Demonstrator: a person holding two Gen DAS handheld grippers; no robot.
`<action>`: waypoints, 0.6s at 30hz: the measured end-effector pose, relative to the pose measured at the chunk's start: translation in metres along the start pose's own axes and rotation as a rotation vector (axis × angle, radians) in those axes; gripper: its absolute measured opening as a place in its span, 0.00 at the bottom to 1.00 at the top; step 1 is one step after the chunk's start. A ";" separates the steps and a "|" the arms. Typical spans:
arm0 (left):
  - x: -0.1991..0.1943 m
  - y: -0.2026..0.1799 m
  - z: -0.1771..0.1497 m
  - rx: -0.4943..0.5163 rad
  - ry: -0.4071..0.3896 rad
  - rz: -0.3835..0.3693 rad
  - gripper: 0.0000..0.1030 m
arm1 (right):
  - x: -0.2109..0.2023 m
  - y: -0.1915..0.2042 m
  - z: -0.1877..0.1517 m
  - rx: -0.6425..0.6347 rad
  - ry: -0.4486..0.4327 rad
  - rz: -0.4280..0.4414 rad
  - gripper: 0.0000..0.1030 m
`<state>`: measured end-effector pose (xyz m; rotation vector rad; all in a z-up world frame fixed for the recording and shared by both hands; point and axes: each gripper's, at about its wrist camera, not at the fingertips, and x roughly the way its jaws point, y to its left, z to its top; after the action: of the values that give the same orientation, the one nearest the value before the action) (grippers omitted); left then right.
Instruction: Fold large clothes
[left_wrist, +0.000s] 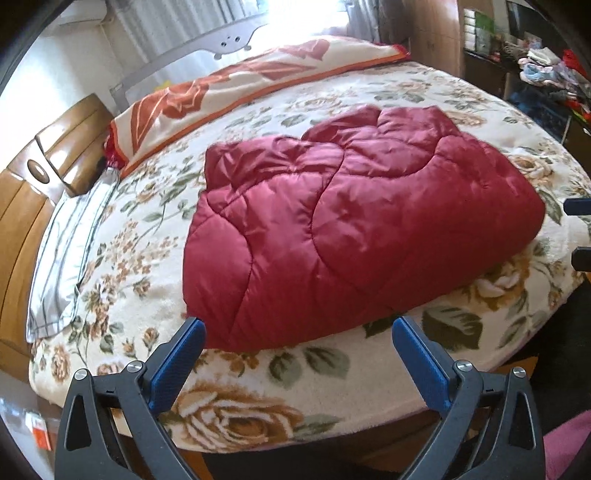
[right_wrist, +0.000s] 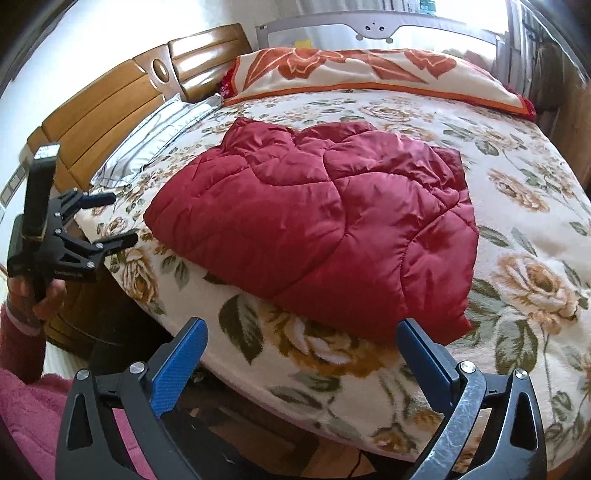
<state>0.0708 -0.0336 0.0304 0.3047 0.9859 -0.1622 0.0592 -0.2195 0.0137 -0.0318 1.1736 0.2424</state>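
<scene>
A dark red quilted garment (left_wrist: 354, 221) lies folded in a thick bundle on the floral bed cover (left_wrist: 258, 376); it also shows in the right wrist view (right_wrist: 325, 229). My left gripper (left_wrist: 299, 325) is open and empty, just short of the bundle's near edge. It also shows in the right wrist view (right_wrist: 122, 218), off the bed's left corner, apart from the garment. My right gripper (right_wrist: 301, 326) is open and empty, hovering over the bed's near edge by the bundle's near corner. Its fingertips (left_wrist: 578, 206) show at the right edge of the left wrist view.
A folded orange-and-cream blanket (right_wrist: 369, 74) lies along the far side of the bed. A grey striped pillow (right_wrist: 155, 136) lies by the wooden headboard (right_wrist: 110, 107). A cluttered shelf (left_wrist: 546, 74) stands at the right. A grey bed rail (right_wrist: 376, 29) stands before the window.
</scene>
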 end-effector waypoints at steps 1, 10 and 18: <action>0.003 -0.001 0.000 -0.003 0.004 0.008 0.99 | 0.003 -0.001 -0.001 0.009 0.002 0.001 1.00; 0.022 0.004 0.013 -0.088 -0.002 0.022 0.99 | 0.025 0.000 0.005 0.039 -0.006 -0.035 1.00; 0.020 -0.007 0.017 -0.151 -0.056 0.028 0.99 | 0.038 0.007 0.011 0.095 -0.057 -0.043 1.00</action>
<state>0.0938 -0.0461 0.0210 0.1748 0.9324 -0.0701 0.0811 -0.2045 -0.0158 0.0334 1.1256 0.1485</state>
